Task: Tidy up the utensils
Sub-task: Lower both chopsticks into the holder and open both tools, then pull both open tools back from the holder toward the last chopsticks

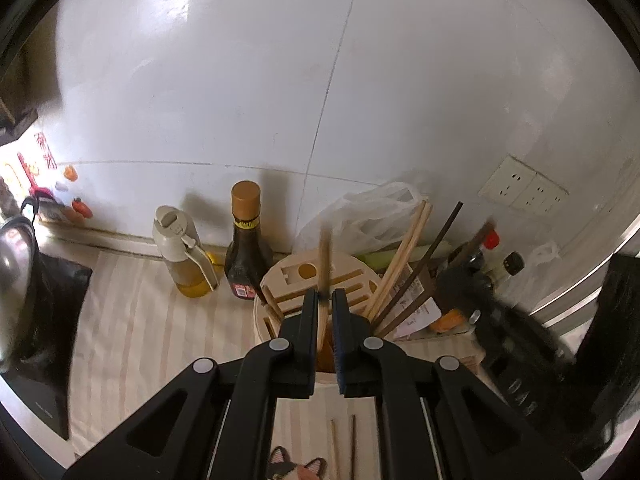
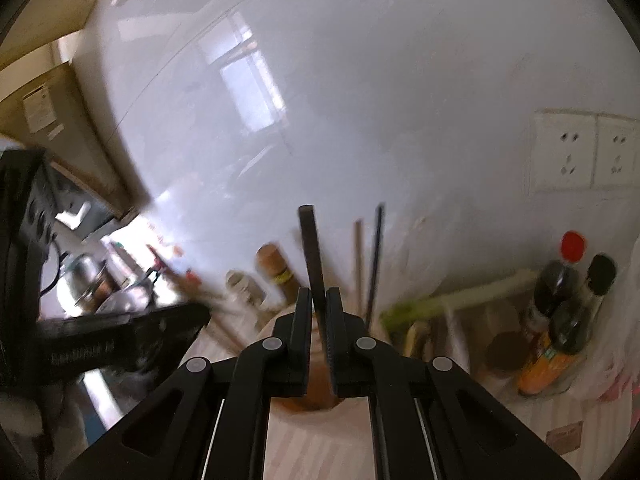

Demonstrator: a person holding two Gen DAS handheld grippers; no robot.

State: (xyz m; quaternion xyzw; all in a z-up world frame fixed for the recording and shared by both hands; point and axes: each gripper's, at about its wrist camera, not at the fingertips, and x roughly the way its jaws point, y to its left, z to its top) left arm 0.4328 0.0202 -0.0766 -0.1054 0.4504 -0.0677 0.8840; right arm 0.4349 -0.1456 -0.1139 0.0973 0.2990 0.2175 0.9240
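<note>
A: Left wrist view first. The left hand-held gripper (image 1: 325, 300) sits low in the centre of the frame, its jaws pinched tight on a light wooden chopstick (image 1: 325, 256) that sticks up, blurred, above the fingers.

B: And right behind it, the round wooden utensil holder (image 1: 320, 276) on the striped tabletop (image 1: 132, 320), with slots cut in its top. More chopsticks (image 1: 404, 264), pale ones and dark ones, lean out of its right side.

A: To the left of the holder stands a dark sauce bottle (image 1: 245, 244) with a brown cap, then an oil dispenser (image 1: 182, 252) further left. Two loose chopsticks (image 1: 344, 448) lie on the tabletop at the bottom of the frame.

B: A white plastic bag (image 1: 372, 216) sits against the tiled wall behind, wall sockets (image 1: 524, 192) at right.

A: Over to the right wrist view, all rather smeared. The right hand-held gripper (image 2: 319, 304) is clamped on a dark chopstick (image 2: 311, 248) that rises up the centre of the frame.

B: Below the jaws there's a brownish opening; I can't tell what it is. Two more sticks (image 2: 370, 260) stand just right of the gripper.

A: Bottles (image 2: 568, 292) cluster at the right edge, one red-capped, and a green stalk (image 2: 460, 300) lies beside them.
</note>
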